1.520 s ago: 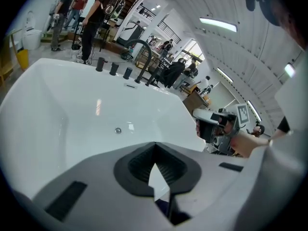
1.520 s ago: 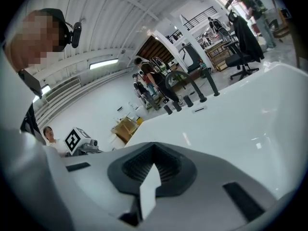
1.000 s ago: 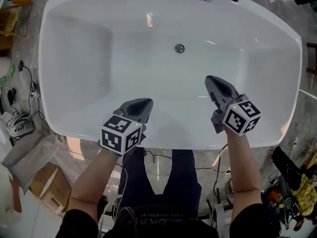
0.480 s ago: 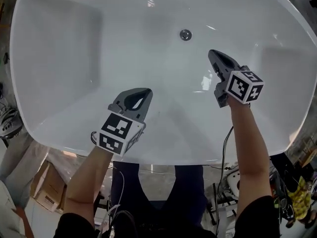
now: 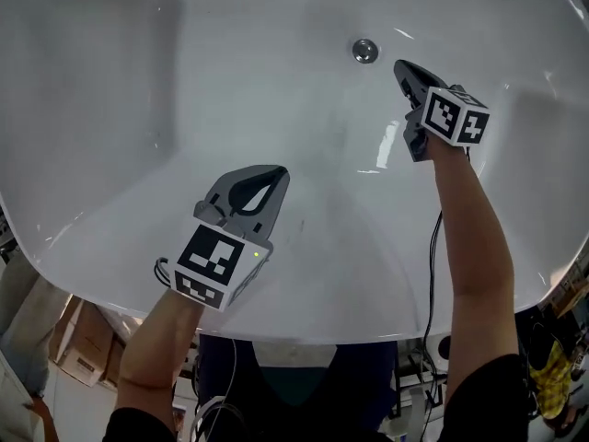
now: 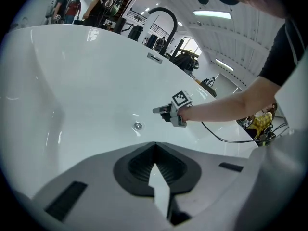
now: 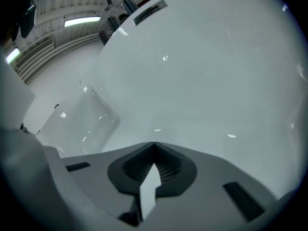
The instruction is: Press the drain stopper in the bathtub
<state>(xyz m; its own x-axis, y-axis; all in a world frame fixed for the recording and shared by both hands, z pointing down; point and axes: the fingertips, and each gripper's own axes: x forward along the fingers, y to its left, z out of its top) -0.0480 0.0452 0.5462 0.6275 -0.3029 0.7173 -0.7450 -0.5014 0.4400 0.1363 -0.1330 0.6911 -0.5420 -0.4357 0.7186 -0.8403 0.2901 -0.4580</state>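
Note:
The round metal drain stopper sits in the floor of the white bathtub; it also shows in the left gripper view as the drain stopper. My right gripper is shut and empty, its tip just right of and slightly nearer than the stopper, not touching it. In the left gripper view the right gripper hovers right of the stopper. My left gripper is shut with nothing in it, held low over the tub's near side. The right gripper view shows only tub wall beyond the right gripper; the stopper is out of its sight.
A black curved tap and fittings stand on the tub's far rim. A cable hangs along the right forearm. Cardboard boxes lie on the floor at lower left, outside the tub.
The head has leaned in over the tub. My right gripper has reached forward and down, closing on the stopper. The left gripper stayed near the front rim.

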